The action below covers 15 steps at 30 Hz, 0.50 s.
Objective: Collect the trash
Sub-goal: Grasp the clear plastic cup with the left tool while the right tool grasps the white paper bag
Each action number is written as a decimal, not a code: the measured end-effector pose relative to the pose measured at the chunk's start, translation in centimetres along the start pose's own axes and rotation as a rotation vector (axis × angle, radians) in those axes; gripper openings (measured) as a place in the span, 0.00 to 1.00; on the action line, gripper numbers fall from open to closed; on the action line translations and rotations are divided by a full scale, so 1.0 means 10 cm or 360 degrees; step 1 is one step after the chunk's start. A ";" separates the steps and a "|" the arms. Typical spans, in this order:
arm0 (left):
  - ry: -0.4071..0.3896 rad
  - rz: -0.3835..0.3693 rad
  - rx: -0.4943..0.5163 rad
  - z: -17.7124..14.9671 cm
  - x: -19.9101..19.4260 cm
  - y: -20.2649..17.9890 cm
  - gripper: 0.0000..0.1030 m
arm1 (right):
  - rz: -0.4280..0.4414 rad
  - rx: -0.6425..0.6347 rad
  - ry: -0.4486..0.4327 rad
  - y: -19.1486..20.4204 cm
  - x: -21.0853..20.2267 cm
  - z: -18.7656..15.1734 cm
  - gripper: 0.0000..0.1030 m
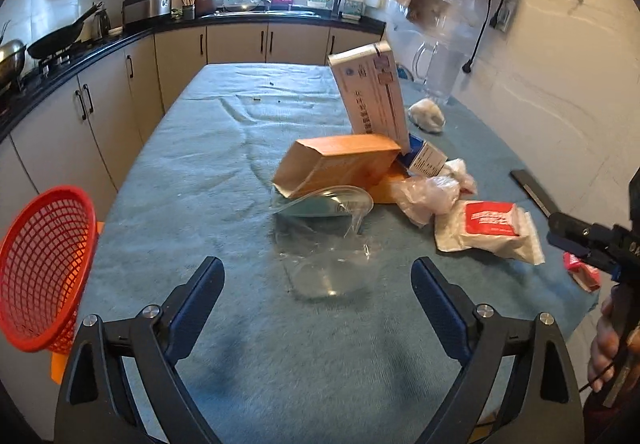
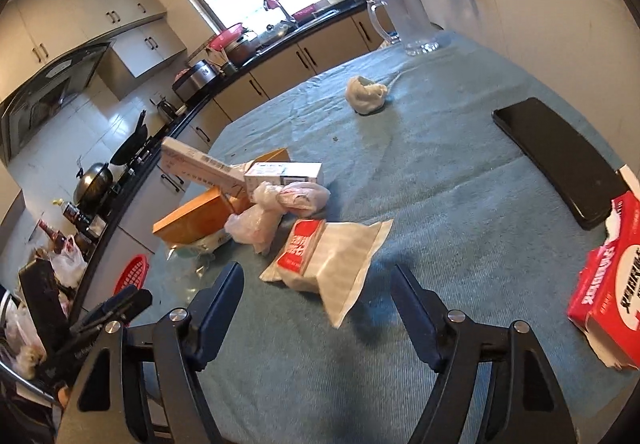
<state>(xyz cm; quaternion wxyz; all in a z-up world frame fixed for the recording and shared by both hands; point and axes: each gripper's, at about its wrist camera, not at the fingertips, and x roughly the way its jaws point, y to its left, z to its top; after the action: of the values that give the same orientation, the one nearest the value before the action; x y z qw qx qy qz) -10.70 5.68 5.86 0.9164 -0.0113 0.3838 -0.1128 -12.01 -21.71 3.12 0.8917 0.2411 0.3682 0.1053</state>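
Observation:
Trash lies piled on the blue-cloth table: an orange box, a tall white box, crumpled clear plastic cups, a knotted plastic bag and a red-and-white wipes packet. My left gripper is open, just short of the clear cups. My right gripper is open, its jaws on either side of the near end of the wipes packet, not touching it. A red mesh basket hangs off the table's left edge.
A torn red box lies at the right edge, a black phone beyond it. A crumpled white tissue and a glass jug stand further back. Kitchen counters run along the left and far side.

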 end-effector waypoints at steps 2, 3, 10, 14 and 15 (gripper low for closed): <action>0.0033 0.0027 0.0026 0.03 0.16 -0.08 0.91 | 0.0000 0.0022 0.0010 -0.03 0.05 0.02 0.77; 0.0046 0.0035 0.0031 0.04 0.21 -0.08 0.91 | 0.0000 0.0030 0.0013 -0.04 0.07 0.03 0.77; 0.0132 0.0095 0.0006 0.09 0.58 -0.09 0.84 | 0.0034 0.0105 0.0032 -0.16 0.16 0.09 0.77; 0.0175 0.0098 -0.0029 0.08 0.65 -0.03 0.53 | 0.0042 0.0131 0.0050 -0.21 0.23 0.12 0.76; 0.0175 0.0107 -0.0023 0.08 0.65 -0.03 0.51 | 0.0046 0.0138 0.0057 -0.22 0.25 0.12 0.75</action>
<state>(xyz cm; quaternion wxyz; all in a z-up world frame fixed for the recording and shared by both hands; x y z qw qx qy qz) -5.82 3.93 1.93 0.8971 0.0012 0.4346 -0.0796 -9.35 -23.15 1.18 0.8721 0.2829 0.3849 0.1062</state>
